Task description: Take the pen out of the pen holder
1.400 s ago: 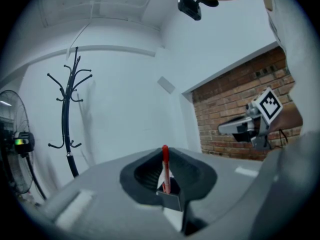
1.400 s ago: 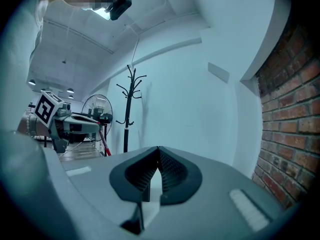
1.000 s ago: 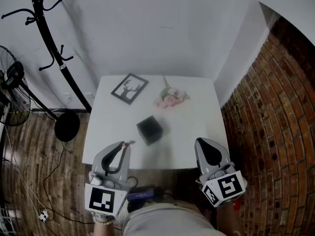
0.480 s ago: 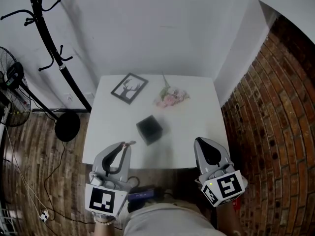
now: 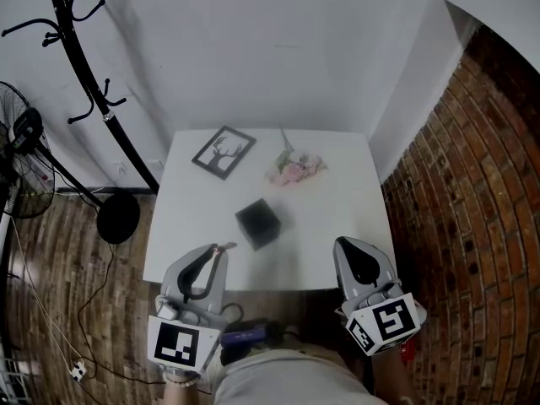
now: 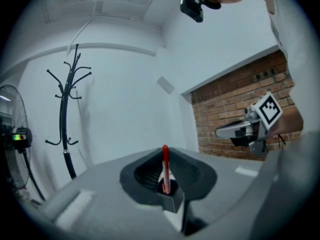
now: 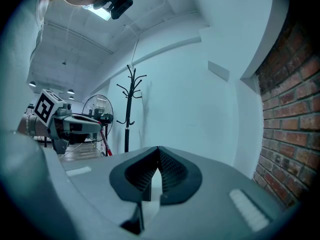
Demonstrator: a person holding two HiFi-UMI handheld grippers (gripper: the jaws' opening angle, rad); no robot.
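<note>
A black cube-shaped pen holder stands in the middle of the white table. My left gripper hovers at the table's near edge, left of the holder, shut on a red pen. In the left gripper view the pen stands upright between the pads of the left gripper. My right gripper is at the near right edge, shut with nothing in it. Its ribbed pads meet in the right gripper view. Each gripper shows in the other's view: the right gripper, and the left gripper with the pen.
A framed deer picture and a bunch of pink flowers lie at the table's far side. A black coat stand and a fan are to the left. A brick wall runs along the right.
</note>
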